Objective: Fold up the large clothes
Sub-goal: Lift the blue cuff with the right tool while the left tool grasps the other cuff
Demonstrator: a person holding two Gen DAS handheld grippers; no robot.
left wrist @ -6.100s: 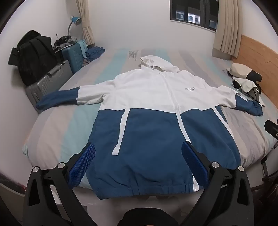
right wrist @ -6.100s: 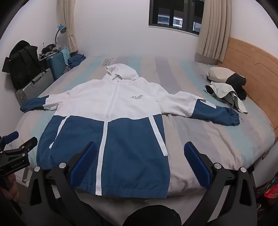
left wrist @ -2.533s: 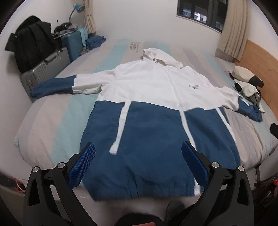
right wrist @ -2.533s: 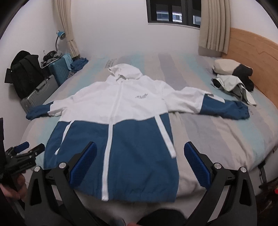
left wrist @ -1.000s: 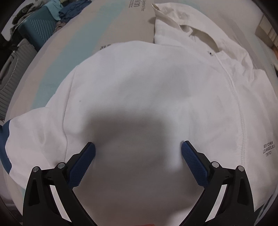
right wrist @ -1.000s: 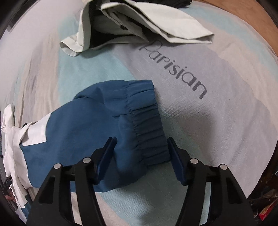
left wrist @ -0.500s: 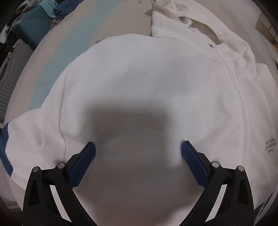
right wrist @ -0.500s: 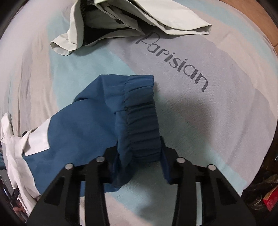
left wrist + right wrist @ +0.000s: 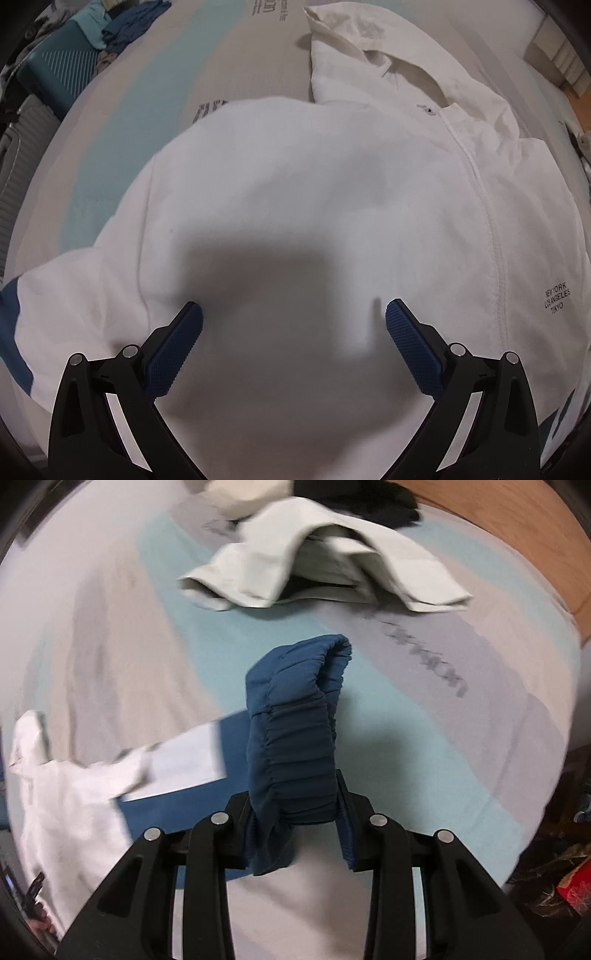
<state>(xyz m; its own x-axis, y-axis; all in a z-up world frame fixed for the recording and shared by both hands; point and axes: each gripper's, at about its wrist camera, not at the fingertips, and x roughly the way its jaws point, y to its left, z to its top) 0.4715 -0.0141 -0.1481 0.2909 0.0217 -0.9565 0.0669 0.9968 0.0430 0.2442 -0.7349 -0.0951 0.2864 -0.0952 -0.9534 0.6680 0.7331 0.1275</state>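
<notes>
Pinching the blurred blue cuff [image 9: 295,753], the right gripper [image 9: 295,812] hides its fingers; left gripper [image 9: 293,325] fingers spread above jacket [image 9: 295,206].

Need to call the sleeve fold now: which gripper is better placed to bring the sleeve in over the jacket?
Right. The right gripper is shut on the blue cuff; the left gripper is open over the white chest.

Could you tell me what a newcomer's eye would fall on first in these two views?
Probably the gathered navy-blue elastic sleeve cuff, pinched in the right gripper and lifted above the striped bedsheet. Next, the broad white chest panel of the hooded jacket, with the open left gripper just over it.
</notes>
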